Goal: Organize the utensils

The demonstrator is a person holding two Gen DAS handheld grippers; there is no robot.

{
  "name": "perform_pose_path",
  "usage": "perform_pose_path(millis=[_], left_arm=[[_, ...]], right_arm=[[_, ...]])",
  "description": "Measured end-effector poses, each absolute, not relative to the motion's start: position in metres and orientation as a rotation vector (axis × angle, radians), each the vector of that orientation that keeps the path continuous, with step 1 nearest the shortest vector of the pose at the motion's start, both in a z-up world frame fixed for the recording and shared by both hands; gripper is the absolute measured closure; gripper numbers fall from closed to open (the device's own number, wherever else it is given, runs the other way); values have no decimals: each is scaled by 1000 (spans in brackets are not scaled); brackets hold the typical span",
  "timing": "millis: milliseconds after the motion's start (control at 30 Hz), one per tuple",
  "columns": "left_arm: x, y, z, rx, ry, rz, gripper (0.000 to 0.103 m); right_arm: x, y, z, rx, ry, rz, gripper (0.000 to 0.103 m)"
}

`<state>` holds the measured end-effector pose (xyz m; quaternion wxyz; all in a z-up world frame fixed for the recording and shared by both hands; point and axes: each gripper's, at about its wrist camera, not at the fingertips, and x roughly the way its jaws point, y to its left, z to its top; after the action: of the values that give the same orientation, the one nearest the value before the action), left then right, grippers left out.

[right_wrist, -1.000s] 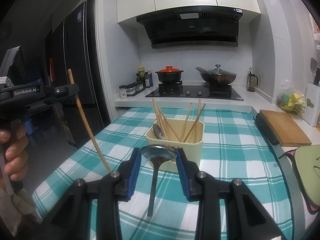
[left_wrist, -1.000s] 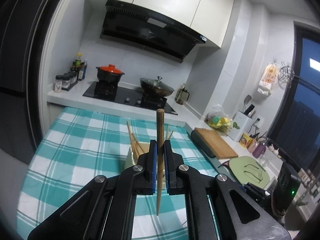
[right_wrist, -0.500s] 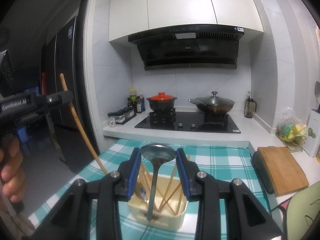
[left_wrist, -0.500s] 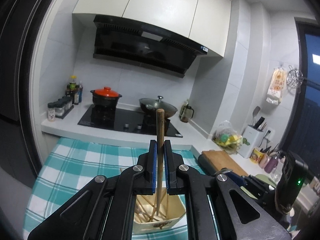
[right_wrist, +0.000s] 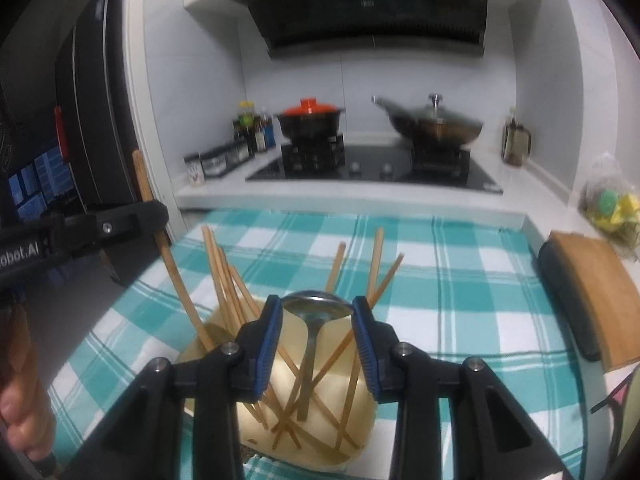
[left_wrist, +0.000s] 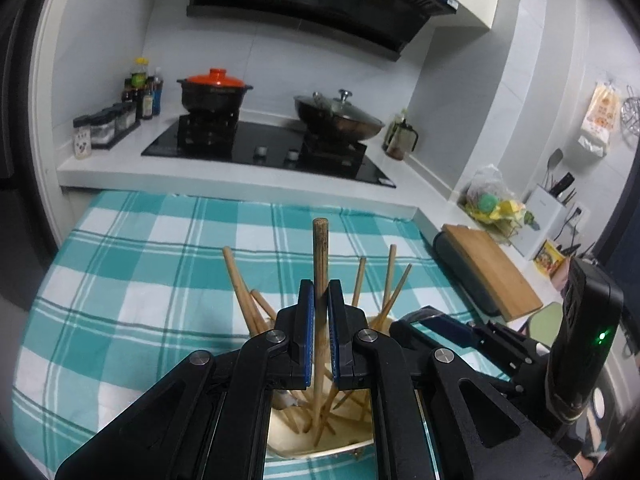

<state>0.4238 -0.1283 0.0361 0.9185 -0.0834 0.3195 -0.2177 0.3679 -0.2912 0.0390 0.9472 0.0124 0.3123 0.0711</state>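
- The cream utensil holder sits on the checked tablecloth, right below both grippers, with loose chopsticks fanned out inside it and leaning on its walls.
- The left gripper has its blue pads squeezed tight on a single wooden chopstick, held upright; the lower end dips down inside the holder among the others.
- From the right wrist view that same chopstick slants down from the left gripper toward the holder's left side.
- The right gripper clamps a metal spoon by its bowl, one blue pad on each side; the handle hangs straight down into the holder.
- In the left wrist view the right gripper sits just beside the holder's right side.
- Beyond the cloth's far edge, the counter carries a black hob with an orange-lidded pot and a lidded wok.
- A wooden cutting board lies past the cloth's right edge.
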Motion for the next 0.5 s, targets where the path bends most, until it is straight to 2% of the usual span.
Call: perform_pose_path(millis=[167, 200, 233, 267, 300, 333, 367, 433, 467, 500], left_arm=[[443, -130, 17, -181, 746, -446, 97], [442, -128, 17, -180, 750, -440, 95], [441, -126, 17, -178, 751, -439, 86], [439, -123, 19, -169, 749, -433, 70], [433, -120, 23, -156, 737, -419, 60], [426, -116, 28, -140, 719, -406, 45], [417, -111, 35, -121, 692, -395, 37], [397, -103, 48, -65, 642, -371, 29], [386, -100, 55, -33, 620, -346, 22], [372, -96, 61, -1, 591, -317, 18]], right_arm=[[396, -306, 17, 121, 724, 140, 66], [400, -310, 15, 149, 736, 141, 66], [404, -313, 13, 172, 745, 137, 60], [406, -317, 13, 193, 747, 132, 55], [406, -321, 13, 213, 742, 129, 50], [405, -324, 16, 227, 736, 127, 49], [403, -326, 19, 235, 730, 123, 49], [394, -331, 30, 243, 714, 115, 48], [386, -334, 38, 242, 698, 105, 45], [379, -335, 47, 237, 685, 92, 39]])
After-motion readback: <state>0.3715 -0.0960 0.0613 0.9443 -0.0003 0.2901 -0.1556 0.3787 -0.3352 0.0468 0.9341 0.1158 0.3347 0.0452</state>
